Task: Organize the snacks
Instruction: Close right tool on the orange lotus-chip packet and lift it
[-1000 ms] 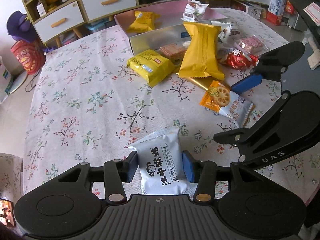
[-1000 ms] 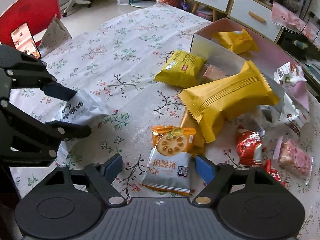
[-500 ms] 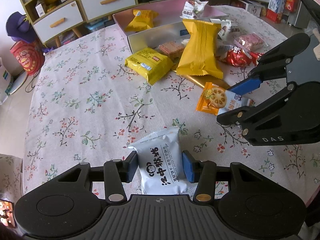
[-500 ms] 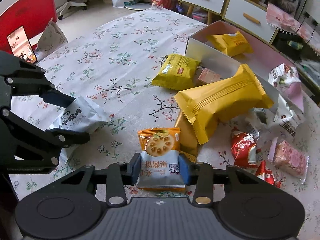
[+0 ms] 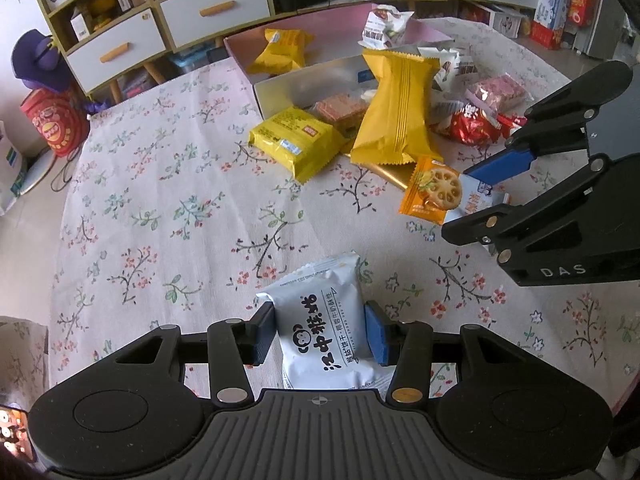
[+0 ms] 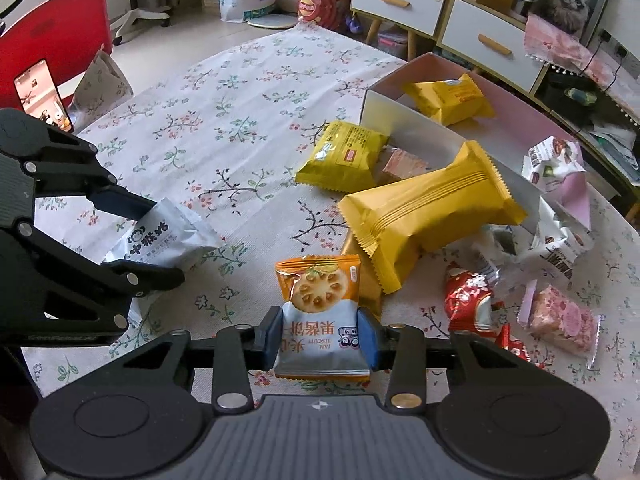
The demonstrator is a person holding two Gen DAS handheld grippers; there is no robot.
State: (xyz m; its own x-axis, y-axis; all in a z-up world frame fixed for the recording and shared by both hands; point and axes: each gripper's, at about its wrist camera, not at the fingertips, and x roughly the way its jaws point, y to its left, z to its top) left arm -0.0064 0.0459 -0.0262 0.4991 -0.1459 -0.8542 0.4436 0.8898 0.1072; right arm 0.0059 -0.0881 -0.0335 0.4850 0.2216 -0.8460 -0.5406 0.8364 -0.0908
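Observation:
My left gripper is shut on a white snack packet with black characters, held just over the floral tablecloth. The same white packet shows at the left of the right wrist view. My right gripper is shut on an orange-and-white jam biscuit packet, its pads pressing both sides. That biscuit packet appears at the right in the left wrist view, between the right gripper's fingers. A pink-lined open box with a yellow packet inside stands beyond.
A long yellow pack leans on the box wall, a flat yellow packet beside it. Red, pink and white wrappers lie at the right. A red chair and drawer cabinets ring the table.
My right gripper closed from wide open onto the jam biscuit packet and lifted it slightly. The left gripper kept still with its white packet.

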